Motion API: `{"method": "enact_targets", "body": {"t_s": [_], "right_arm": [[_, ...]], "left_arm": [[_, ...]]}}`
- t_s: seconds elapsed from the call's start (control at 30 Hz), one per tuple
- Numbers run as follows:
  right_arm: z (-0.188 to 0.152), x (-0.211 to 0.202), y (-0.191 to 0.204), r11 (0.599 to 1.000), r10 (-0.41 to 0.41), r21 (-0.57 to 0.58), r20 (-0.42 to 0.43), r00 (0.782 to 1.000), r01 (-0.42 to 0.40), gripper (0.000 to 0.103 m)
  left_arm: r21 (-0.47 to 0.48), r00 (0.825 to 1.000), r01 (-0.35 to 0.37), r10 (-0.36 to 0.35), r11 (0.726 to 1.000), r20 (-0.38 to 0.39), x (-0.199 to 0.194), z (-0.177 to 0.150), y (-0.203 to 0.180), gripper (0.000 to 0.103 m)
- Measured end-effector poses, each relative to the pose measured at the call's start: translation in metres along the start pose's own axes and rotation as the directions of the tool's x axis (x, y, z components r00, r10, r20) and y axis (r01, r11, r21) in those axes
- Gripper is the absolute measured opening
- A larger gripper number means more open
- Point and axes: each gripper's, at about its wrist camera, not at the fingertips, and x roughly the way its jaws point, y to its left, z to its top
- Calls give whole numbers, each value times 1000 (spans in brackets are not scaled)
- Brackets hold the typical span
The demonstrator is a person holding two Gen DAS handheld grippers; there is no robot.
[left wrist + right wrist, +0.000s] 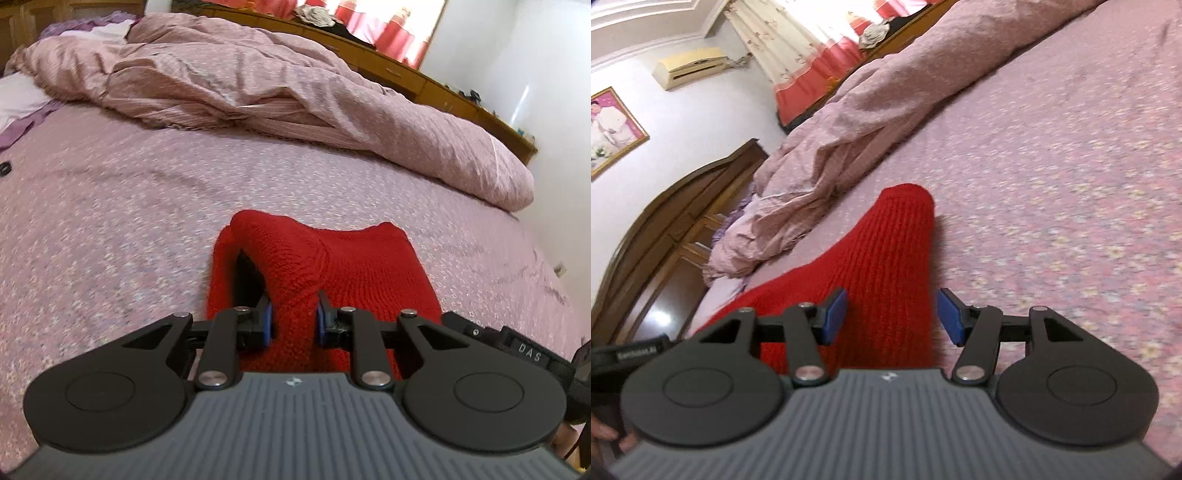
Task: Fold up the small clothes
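— So, where is the garment?

— On the bed (110, 206), lying on the pink flowered sheet. It is a red knitted piece (332, 266), just in front of both grippers, with the crumpled pink duvet (277, 85) heaped well behind it.

— How does the left gripper (294, 317) stand?

— It points forward and downward at the bed. Its blue pads (268, 319) are drawn close and squeeze a raised fold of the red knit between them; the cloth rises in a ridge from the jaws and arches over toward the far side, with a dark hollow under the left part.

— And the right one?

— In the right wrist view the right gripper (892, 314) is rolled, so the bed runs slanted across the picture. It tilts gently downward over a long ribbed part of the red knitted piece (886, 258). Its jaws stand apart; the cloth lies between them, the left pad (834, 314) at the cloth's edge, the right pad beside it on the sheet, without pinching.

— Anything of the person?

— Only fingertips (605, 439) at the lower left corner of that view.
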Motion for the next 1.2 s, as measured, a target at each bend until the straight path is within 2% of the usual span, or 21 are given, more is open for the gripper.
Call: {"method": "enact_targets", "body": {"t_s": [0.13, 0.23, 0.3, 0.43, 0.6, 0.67, 0.77, 0.97, 1.2], "right_arm": [[-1, 11, 23, 997, 58, -43, -48, 997, -60, 57], [-9, 17, 48, 983, 4, -184, -50, 999, -13, 56], [-12, 22, 56, 972, -44, -231, -57, 997, 30, 56], [-11, 29, 58, 959, -90, -274, -70, 993, 68, 59], [-5, 26, 52, 971, -80, -234, -89, 993, 57, 64], [-2, 23, 49, 980, -66, -191, -99, 993, 46, 70], [2, 17, 40, 994, -24, -111, -134, 991, 9, 83], [0, 18, 28, 998, -10, -67, -201, 980, -3, 87], [-4, 36, 15, 998, 56, -17, -256, 965, -62, 89]], "left_arm": [[-12, 999, -37, 37, 999, -11, -1, -8, 17, 25], [-43, 998, -52, 50, 998, -47, 12, -15, 31, 26], [-63, 997, -48, 44, 997, -58, 20, -18, 38, 28], [-92, 998, -45, 41, 995, -47, 29, -19, 44, 41], [-75, 999, -38, 36, 997, -26, 23, -17, 40, 59], [-82, 1000, -25, 24, 996, -18, 18, -17, 42, 69], [-89, 1000, -15, 15, 996, 0, 11, -18, 44, 80], [-81, 999, -7, 3, 997, -51, 20, -20, 44, 83], [-163, 995, 46, -59, 986, -77, 34, -22, 54, 84]]}}
